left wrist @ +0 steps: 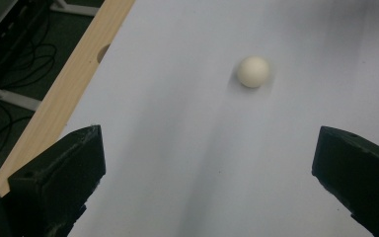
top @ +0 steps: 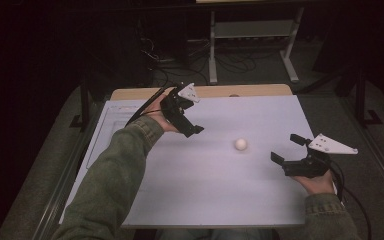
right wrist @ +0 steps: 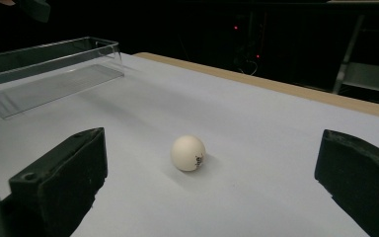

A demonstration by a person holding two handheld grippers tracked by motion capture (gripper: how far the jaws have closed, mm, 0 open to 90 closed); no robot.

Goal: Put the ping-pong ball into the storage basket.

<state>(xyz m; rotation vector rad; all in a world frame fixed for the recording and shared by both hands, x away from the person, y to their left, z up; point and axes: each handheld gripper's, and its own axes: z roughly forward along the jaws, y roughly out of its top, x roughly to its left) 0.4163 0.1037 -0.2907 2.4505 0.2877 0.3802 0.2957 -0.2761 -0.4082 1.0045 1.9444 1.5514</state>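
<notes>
Fingers spread wide on both grippers, nothing held.
Left gripper [top: 194, 131] raised over table [top: 190, 200], jaws angled toward white ball [top: 240, 144]. Right gripper [top: 286, 148] low at table's right side, jaws facing ball. Ball on white surface between the 2, touching neither. Clear tray [right wrist: 49, 69] at table's left.
</notes>
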